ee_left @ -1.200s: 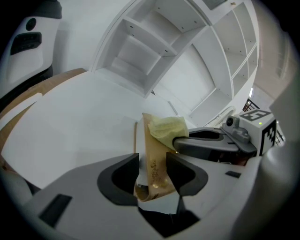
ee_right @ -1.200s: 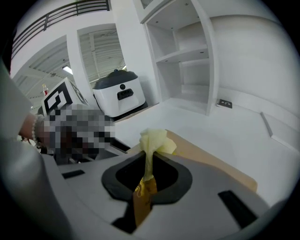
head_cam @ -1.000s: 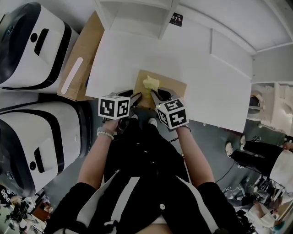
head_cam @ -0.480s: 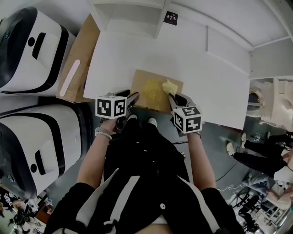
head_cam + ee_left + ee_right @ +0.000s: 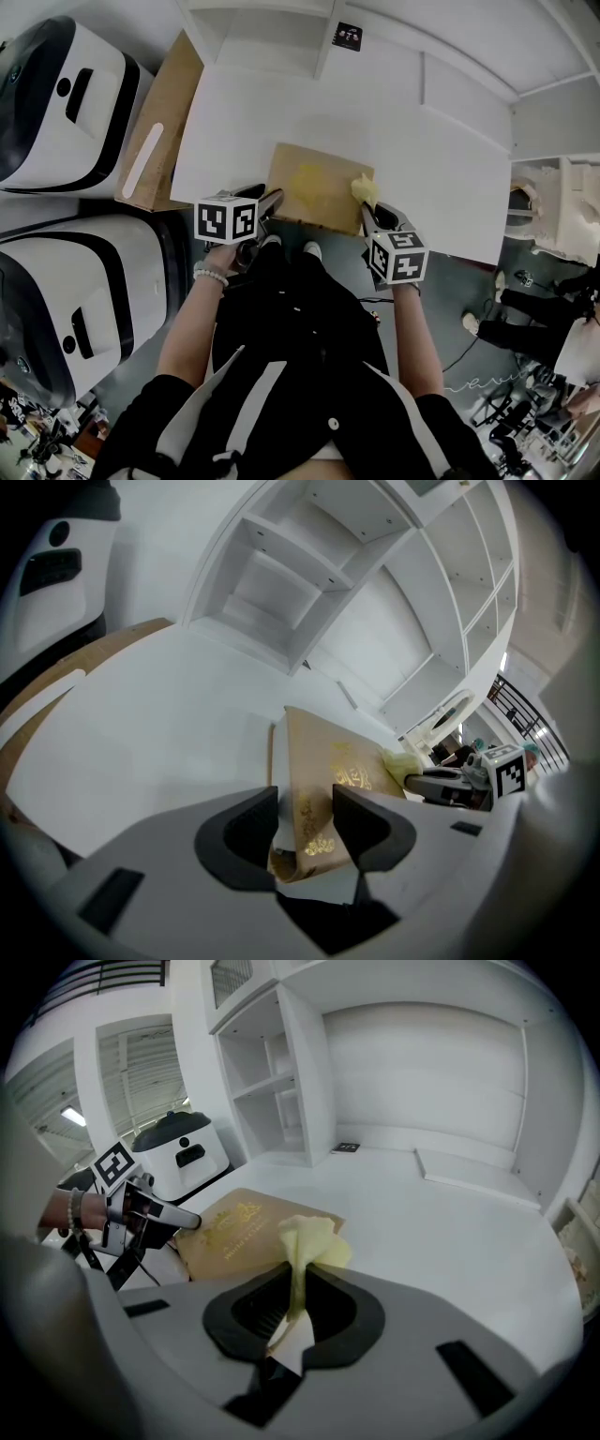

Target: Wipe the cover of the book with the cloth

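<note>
Right gripper (image 5: pixel 295 1302) pinches yellow cloth (image 5: pixel 309 1237) at the book's (image 5: pixel 314 187) right edge; only the left gripper's (image 5: pixel 305 822) own view shows jaws seemingly clamping its near corner.

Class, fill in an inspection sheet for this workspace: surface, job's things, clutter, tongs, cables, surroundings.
Surface: white table, with a small black tag at its far edge.
Job's things: tan book at the table's front edge; yellow cloth on its right side.
Clutter: cardboard box beside the table, on the left.
Tongs: left tongs shut on the book's near corner; right tongs shut on the cloth.
Cables: what looks like a thin cable on the floor, right.
Surroundings: two white machines on the left; white shelves behind; people at far right.
</note>
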